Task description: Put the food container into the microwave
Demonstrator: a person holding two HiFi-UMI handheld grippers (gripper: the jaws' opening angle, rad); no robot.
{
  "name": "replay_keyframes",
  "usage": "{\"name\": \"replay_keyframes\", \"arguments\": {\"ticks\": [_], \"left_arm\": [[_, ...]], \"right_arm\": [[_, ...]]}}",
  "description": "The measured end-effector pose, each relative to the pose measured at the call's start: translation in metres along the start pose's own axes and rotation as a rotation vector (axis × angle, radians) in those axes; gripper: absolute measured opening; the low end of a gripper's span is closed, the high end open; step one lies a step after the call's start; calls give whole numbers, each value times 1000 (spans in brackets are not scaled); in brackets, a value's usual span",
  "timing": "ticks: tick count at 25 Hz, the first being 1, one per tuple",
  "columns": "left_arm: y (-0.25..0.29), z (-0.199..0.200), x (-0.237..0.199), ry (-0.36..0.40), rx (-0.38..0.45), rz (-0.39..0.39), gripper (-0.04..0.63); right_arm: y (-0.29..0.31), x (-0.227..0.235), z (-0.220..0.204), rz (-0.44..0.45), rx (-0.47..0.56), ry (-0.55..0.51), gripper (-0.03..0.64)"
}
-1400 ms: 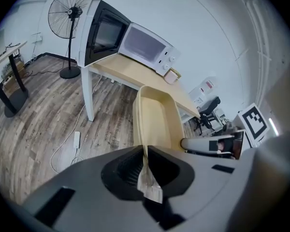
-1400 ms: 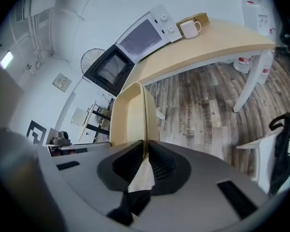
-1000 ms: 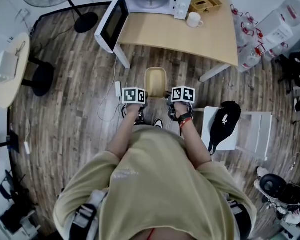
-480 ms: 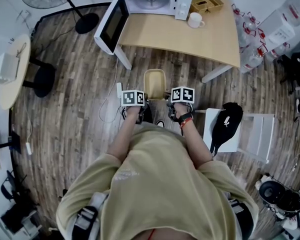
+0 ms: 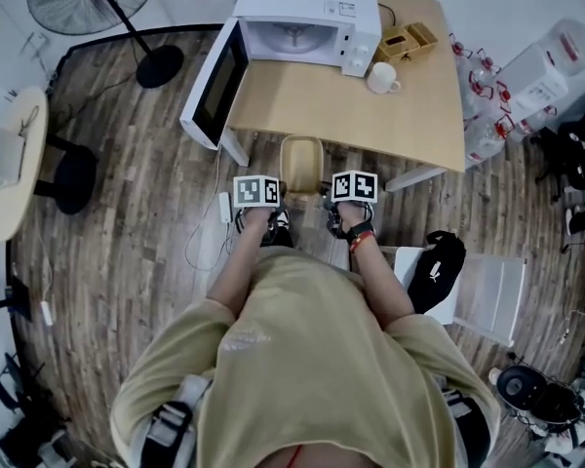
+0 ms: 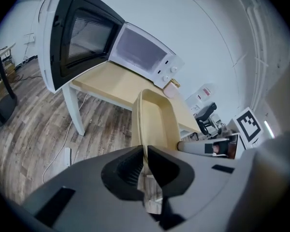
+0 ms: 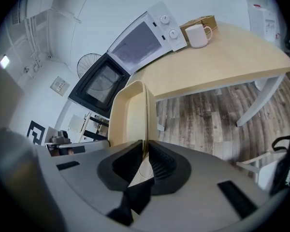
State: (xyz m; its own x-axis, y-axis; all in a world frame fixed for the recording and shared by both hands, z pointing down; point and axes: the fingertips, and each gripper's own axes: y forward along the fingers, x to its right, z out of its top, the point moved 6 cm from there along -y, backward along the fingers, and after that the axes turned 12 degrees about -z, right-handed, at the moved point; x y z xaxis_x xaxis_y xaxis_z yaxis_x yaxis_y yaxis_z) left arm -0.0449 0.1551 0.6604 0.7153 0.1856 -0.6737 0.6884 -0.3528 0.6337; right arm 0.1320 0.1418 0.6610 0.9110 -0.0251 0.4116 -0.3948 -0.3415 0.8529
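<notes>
left tongs (image 6: 144,166) and right tongs (image 7: 145,158) each clenched on a long rim of the food container (image 5: 303,157), held mid-frame with its far end at the front edge of the desk (image 5: 409,115); microwave (image 5: 302,8) upper centre, door (image 5: 212,78) swung open left, bare desk between.

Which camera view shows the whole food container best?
The head view. There the food container is seen from above, with nearly all its rim and hollow inside. The left gripper view and the right gripper view each show it only lengthwise and foreshortened, starting from the rim edge clamped in the jaws.
</notes>
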Motion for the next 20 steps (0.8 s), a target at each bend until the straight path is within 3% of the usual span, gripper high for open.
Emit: {"name": "replay_keyframes", "arguments": {"ticks": [8,20], "left_arm": [[7,61,-23,-23,9,-24,44],[20,128,-43,9,-2,-62,44]], "right_arm": [[20,-17,53,-7,1,38,59],[45,-27,112,-38,42,109,56]]}}
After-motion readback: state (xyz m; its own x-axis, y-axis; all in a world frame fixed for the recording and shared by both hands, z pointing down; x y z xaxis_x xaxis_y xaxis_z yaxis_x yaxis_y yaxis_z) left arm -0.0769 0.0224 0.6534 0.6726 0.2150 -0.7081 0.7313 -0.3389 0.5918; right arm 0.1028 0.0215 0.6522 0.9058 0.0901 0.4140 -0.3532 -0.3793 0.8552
